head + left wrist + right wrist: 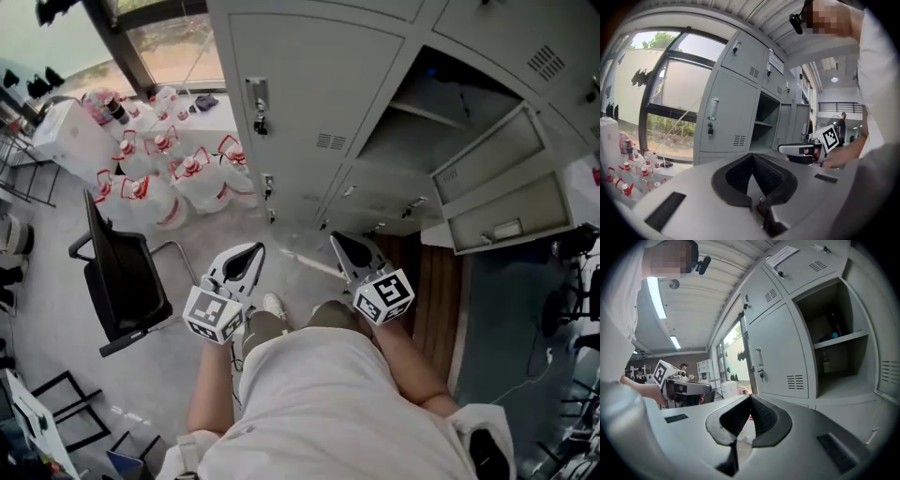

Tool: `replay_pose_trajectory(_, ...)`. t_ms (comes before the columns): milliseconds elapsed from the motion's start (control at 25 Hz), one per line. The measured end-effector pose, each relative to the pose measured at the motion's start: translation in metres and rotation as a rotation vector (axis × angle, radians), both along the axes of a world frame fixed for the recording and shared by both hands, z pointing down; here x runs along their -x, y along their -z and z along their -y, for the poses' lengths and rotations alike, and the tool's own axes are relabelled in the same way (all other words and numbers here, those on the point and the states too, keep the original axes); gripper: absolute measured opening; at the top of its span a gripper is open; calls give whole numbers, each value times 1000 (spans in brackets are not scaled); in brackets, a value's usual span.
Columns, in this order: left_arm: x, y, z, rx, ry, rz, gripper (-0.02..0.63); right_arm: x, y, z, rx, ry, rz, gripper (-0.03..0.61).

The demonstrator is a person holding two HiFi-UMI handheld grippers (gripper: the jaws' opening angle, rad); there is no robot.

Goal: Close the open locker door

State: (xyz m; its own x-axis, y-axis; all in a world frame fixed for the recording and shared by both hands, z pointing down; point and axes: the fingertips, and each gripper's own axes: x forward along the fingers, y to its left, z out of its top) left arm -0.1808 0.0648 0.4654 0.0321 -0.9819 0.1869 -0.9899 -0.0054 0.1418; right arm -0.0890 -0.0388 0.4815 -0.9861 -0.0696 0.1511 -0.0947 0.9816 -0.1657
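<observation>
A bank of grey lockers (309, 84) stands in front of me. One compartment (441, 112) is open, with a shelf inside, and its door (487, 159) swings out to the right. The same opening shows in the left gripper view (765, 119) and in the right gripper view (834, 357), where the door's vented inner face (887, 371) is at the right edge. My left gripper (249, 251) and right gripper (339, 241) are held side by side at waist height, short of the lockers. Both point at them, shut and empty (752, 157) (750, 398).
Several water jugs with red caps (178, 169) crowd the floor by the window on the left. A black chair (122, 281) stands left of me. A closed locker door with handle and key (258, 103) is next to the open one. People stand far off (843, 123).
</observation>
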Motion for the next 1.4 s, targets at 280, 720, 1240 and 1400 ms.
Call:
replay_pose_trajectory(280, 3, -9, 53, 0, -229, -19, 3, -22, 0, 32, -9, -243, -16, 12)
replay_pose_trajectory(720, -58, -8, 126, 2, -568, -13, 3, -127, -5, 71, -8, -650, -36, 12)
replay_pose_trajectory(1240, -156, -4, 183, 19, -705, -5, 3, -264, -5, 116, -17, -883, -57, 21)
replay_pose_trajectory(1400, -172, -4, 193, 31, -693, 7, 3, -289, -7, 135, -16, -901, -51, 31)
